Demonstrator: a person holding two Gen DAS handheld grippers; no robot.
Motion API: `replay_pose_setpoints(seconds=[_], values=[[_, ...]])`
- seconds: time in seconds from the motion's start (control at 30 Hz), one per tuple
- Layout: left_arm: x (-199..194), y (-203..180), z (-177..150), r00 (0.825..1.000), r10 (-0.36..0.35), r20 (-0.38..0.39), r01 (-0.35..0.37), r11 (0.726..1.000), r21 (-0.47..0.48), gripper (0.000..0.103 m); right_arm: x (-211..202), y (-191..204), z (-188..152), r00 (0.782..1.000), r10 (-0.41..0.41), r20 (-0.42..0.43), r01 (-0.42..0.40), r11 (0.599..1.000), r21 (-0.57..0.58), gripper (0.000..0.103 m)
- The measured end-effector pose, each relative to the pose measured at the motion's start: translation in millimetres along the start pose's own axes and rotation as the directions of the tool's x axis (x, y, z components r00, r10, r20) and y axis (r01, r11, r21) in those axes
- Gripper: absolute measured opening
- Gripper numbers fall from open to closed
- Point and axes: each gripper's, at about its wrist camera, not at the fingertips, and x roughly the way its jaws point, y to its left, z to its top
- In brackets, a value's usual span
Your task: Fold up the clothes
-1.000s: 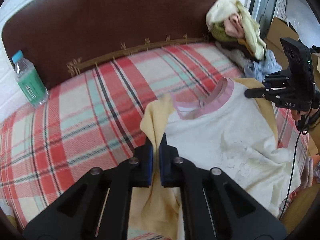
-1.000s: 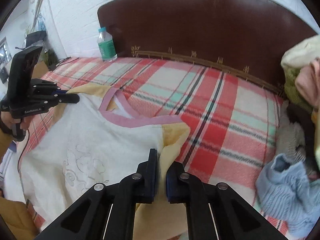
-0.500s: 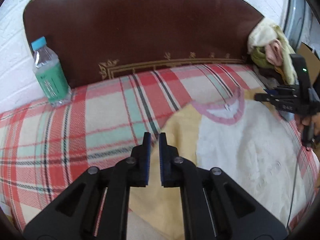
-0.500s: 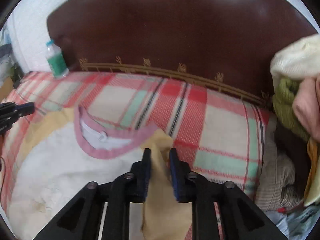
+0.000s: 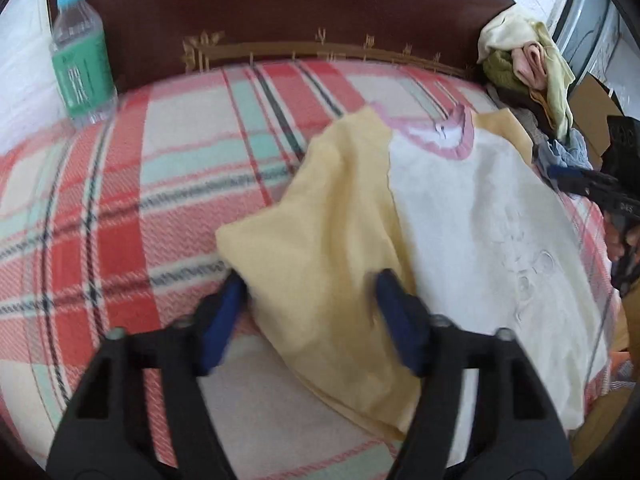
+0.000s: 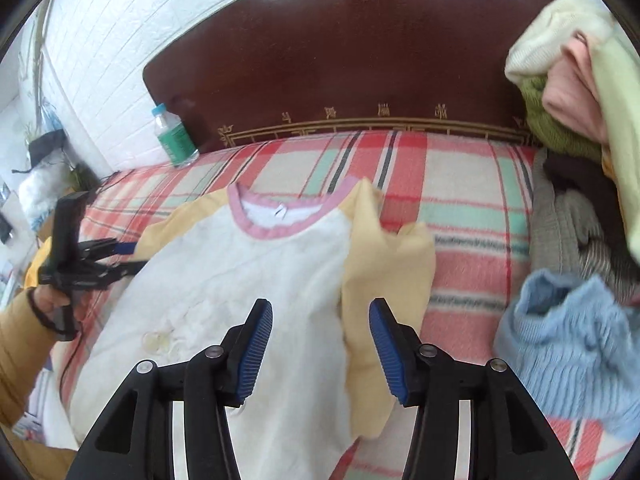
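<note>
Shirt (image 5: 472, 216): we see white front, yellow sleeves, pink collar, flat on the bed (image 5: 120, 208).
Left claw (image 5: 310, 316): wide open, holding nothing, over a sleeve.
Right claw (image 6: 320, 338): wide open, also holding nothing.

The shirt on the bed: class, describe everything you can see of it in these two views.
The shirt has a white front, a pink-trimmed neckline, pale yellow sleeves and a faint design on the chest. It looks like soft knit cloth. It lies face up, collar toward the headboard, on the plaid blanket, somewhat rumpled. One yellow sleeve lies between the open left gripper's fingers, the other by the open right gripper; neither clamps it.
</note>
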Motion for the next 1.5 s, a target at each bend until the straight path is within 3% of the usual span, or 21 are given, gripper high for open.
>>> replay_pose_setpoints(seconds=[0.03,0.07,0.13,0.33,0.53,0.6,0.63,0.7,0.73,0.77,0.87,1.0,1.17,1.4,1.43,1.5], values=[[-1,3,2,1.000,-0.011,0.001,0.011,1.000,-0.024,0.006,-2,1,-5,1.000,0.009,0.000,-0.009,1.000,0.007,0.052],[-3,5,4,1.000,-0.013,0.007,0.013,0.999,-0.044,0.006,-4,3,-9,1.000,0.017,0.002,-0.017,1.000,0.013,0.053],[-11,8,10,0.997,0.053,0.055,-0.050,0.997,-0.055,0.006,-8,5,-14,1.000,0.016,0.013,-0.016,1.000,0.018,0.054],[-44,25,37,0.970,0.174,0.170,-0.154,0.980,-0.125,0.005,-16,6,-23,0.999,0.022,0.035,-0.024,0.999,0.034,0.057],[-17,34,31,0.966,0.245,0.085,-0.233,0.965,-0.123,0.006,-16,3,-38,0.998,0.055,0.019,-0.057,0.995,0.084,0.061],[-21,37,14,0.975,0.197,0.099,-0.181,0.972,-0.152,0.007,-18,4,-47,0.998,0.064,0.006,-0.065,0.994,0.091,0.064],[-26,39,5,0.980,0.168,0.108,-0.148,0.974,-0.170,0.014,-21,5,-53,0.997,0.077,-0.002,-0.076,0.993,0.091,0.066],[-42,37,-14,0.984,0.110,0.138,-0.081,0.977,-0.196,0.055,-28,7,-66,0.995,0.099,-0.017,-0.097,0.991,0.090,0.067],[-51,35,-24,0.985,0.080,0.154,-0.047,0.978,-0.204,0.086,-33,10,-74,0.994,0.106,-0.021,-0.103,0.991,0.085,0.070],[-62,29,-38,0.984,0.045,0.170,-0.011,0.981,-0.195,0.093,-38,13,-84,0.993,0.117,-0.025,-0.115,0.990,0.081,0.071],[-95,8,-81,0.976,-0.060,0.208,0.095,0.982,-0.162,0.093,-53,23,-115,0.988,0.148,-0.040,-0.145,0.987,0.075,0.073],[-105,-37,-140,0.983,-0.147,0.114,0.156,0.984,-0.080,0.093,-68,38,-156,0.985,0.164,-0.059,-0.159,0.984,0.083,0.073],[-102,-78,-192,0.967,-0.252,0.037,0.254,0.963,-0.086,0.093,-81,55,-184,0.982,0.178,-0.066,-0.173,0.982,0.077,0.073],[-87,-94,-191,0.963,-0.267,0.028,0.268,0.952,-0.149,0.093,-78,68,-195,0.973,0.225,-0.049,-0.220,0.972,0.085,0.074],[-85,-95,-189,0.963,-0.267,0.028,0.268,0.950,-0.158,0.090,-78,70,-195,0.973,0.227,-0.041,-0.222,0.971,0.090,0.074],[-80,-99,-187,0.963,-0.267,0.028,0.267,0.947,-0.176,0.065,-76,73,-195,0.971,0.236,-0.031,-0.233,0.969,0.086,0.074]])
